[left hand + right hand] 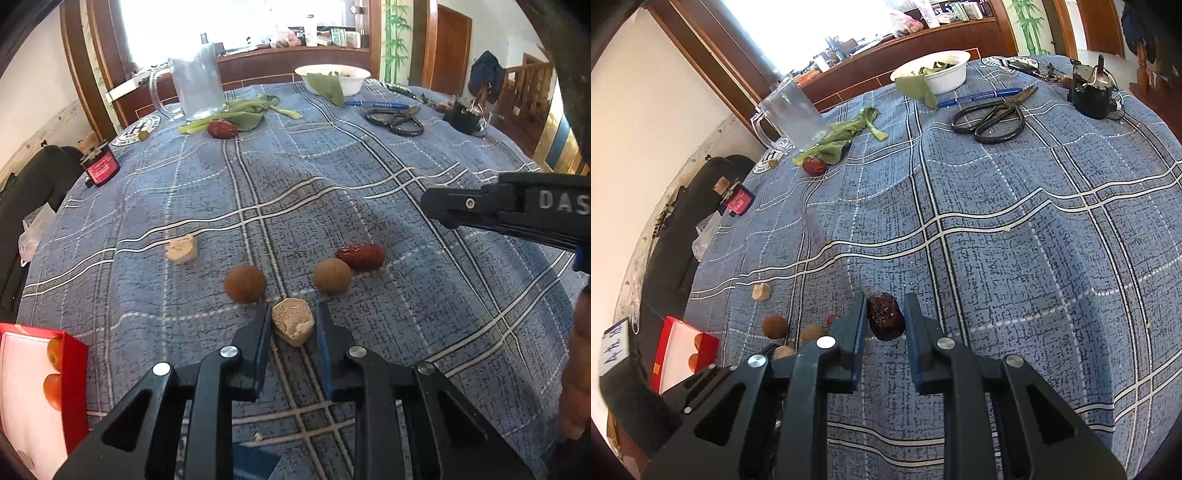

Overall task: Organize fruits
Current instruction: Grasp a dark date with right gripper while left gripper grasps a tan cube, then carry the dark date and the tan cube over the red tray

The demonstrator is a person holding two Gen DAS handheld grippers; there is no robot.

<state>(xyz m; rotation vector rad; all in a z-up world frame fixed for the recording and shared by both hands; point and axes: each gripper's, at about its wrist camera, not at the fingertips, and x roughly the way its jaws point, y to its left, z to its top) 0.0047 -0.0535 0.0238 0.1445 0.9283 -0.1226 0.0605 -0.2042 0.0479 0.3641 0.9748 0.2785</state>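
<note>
My left gripper [294, 315] is shut on a beige chunk [293, 325] low over the blue plaid tablecloth [406, 332]. Just beyond it lie two brown longans [245, 283] [332, 276], a red date [360, 255] and another beige chunk [181, 249]. My right gripper [885, 310] is shut on a dark red date [885, 316]; whether that date rests on the cloth is unclear. From the left wrist view the right gripper [428, 205] comes in from the right, above the lying date. A red box [75, 373] holding orange fruits [53, 386] sits at the near left.
At the far side stand a glass mug [195, 86], green leaves [240, 114] with another red date [221, 129], a white bowl [334, 79], a blue pen [376, 104], black scissors [397, 122] and a black motor [1091, 98]. A small red item [101, 170] sits by the left table edge.
</note>
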